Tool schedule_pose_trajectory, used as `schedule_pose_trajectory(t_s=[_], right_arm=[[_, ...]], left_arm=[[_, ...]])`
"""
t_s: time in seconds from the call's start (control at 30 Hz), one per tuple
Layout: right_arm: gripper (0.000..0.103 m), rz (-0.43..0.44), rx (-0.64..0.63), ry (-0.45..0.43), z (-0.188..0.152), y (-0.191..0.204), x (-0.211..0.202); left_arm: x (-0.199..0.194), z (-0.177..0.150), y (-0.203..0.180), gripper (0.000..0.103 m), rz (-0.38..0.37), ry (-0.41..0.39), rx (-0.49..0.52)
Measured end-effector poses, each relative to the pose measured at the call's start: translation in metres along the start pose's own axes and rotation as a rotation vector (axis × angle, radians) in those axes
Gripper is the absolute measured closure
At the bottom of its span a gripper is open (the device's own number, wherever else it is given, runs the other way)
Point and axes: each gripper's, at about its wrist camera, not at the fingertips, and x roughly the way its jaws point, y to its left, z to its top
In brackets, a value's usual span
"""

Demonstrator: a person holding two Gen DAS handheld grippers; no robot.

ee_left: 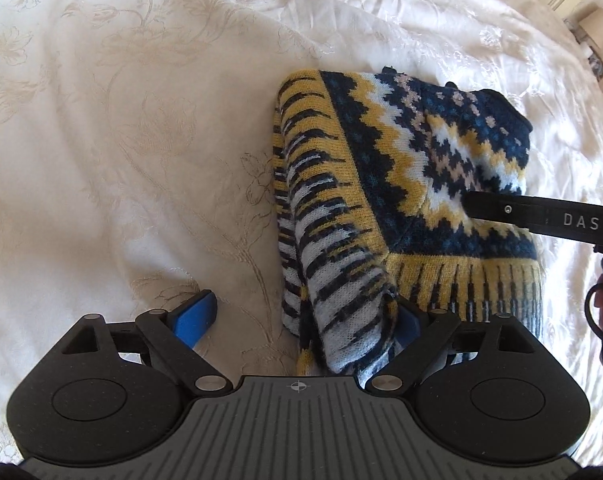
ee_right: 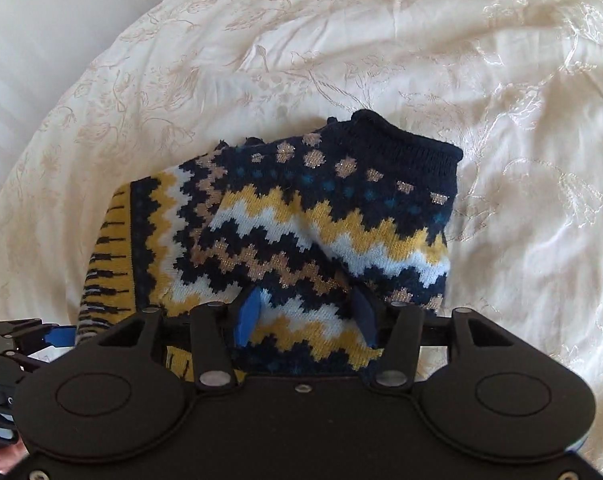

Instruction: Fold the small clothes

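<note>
both spread claws, left (ee_left: 301, 320) and right (ee_right: 307, 318), straddle folded sweater (ee_right: 301, 216) on cream bedspread (ee_left: 121, 140)

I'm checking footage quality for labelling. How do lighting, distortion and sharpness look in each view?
Left wrist view: bright daylight washes out the white bedspread at top right, strong fisheye curving with dark corners, and the knitted sweater is sharp. Right wrist view: softer, the sweater's pattern still clear, and sheen on the bedspread's right side.

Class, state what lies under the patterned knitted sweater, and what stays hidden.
Under the sweater lies the cream embroidered bedcover, visible all around it. Whatever lies directly beneath the sweater, or between its folded layers, is covered.
</note>
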Motion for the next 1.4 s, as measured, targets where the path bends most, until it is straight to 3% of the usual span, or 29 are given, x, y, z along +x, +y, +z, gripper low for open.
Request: schedule_pose_trajectory(t_s=[0.07, 0.13, 0.17, 0.23, 0.43, 0.67, 0.9, 1.1, 1.23, 1.4], right_arm=[[0.044, 0.004, -0.011, -0.043, -0.003, -0.002, -0.013], [0.038, -0.005, 0.02, -0.099, -0.011, -0.008, -0.03], [0.03, -0.015, 0.042, -0.127, -0.015, -0.013, -0.038], [0.027, -0.03, 0.079, -0.161, -0.023, -0.023, -0.05], [0.026, -0.018, 0.162, -0.089, -0.04, -0.049, -0.044], [0.022, 0.082, 0.283, -0.06, -0.044, -0.059, -0.025], [0.011, 0.118, 0.279, -0.02, -0.035, -0.055, -0.003], [0.01, 0.127, 0.262, -0.015, -0.034, -0.05, -0.002], [0.01, 0.138, 0.268, -0.014, -0.04, -0.052, -0.005], [0.01, 0.137, 0.273, -0.005, -0.039, -0.052, -0.006]], left_arm=[[-0.009, -0.003, 0.001, 0.014, -0.004, -0.015, 0.015], [-0.02, -0.011, 0.002, 0.015, -0.01, -0.034, 0.047], [-0.025, -0.015, 0.003, 0.015, -0.014, -0.039, 0.06], [-0.031, -0.024, 0.008, 0.015, -0.031, -0.039, 0.07], [-0.028, -0.033, 0.018, 0.015, -0.113, 0.015, 0.024], [0.003, -0.012, 0.015, 0.015, -0.173, 0.059, -0.021], [0.018, 0.004, 0.005, 0.013, -0.225, 0.059, 0.001], [0.013, 0.0, 0.0, 0.013, -0.315, 0.049, -0.01], [0.02, -0.004, -0.003, 0.013, -0.254, 0.064, 0.056], [0.025, 0.004, 0.004, 0.013, -0.26, 0.064, -0.023]])
